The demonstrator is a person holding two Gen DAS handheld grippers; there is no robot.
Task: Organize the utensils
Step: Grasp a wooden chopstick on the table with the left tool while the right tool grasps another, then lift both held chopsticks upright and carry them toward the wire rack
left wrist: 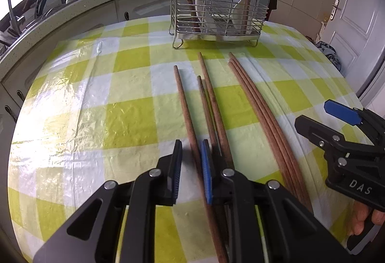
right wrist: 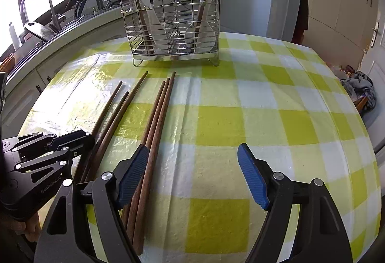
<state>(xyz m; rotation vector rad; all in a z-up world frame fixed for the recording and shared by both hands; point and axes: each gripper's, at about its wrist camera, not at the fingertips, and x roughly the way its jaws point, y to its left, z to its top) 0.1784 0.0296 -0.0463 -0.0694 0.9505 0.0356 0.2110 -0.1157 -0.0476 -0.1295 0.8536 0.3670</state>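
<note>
With your left claw (left wrist: 191,167) narrowed around the leftmost chopstick (left wrist: 186,116) on the tabletop (left wrist: 79,118), seemingly gripped, lift slowly, since neighbouring chopsticks (left wrist: 211,113) may drag along while your right claw (right wrist: 192,176) hangs wide, empty.

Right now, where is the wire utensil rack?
The wire utensil rack stands at the table's far edge, beyond the tips of the loose chopsticks, top centre in both wrist views.
</note>
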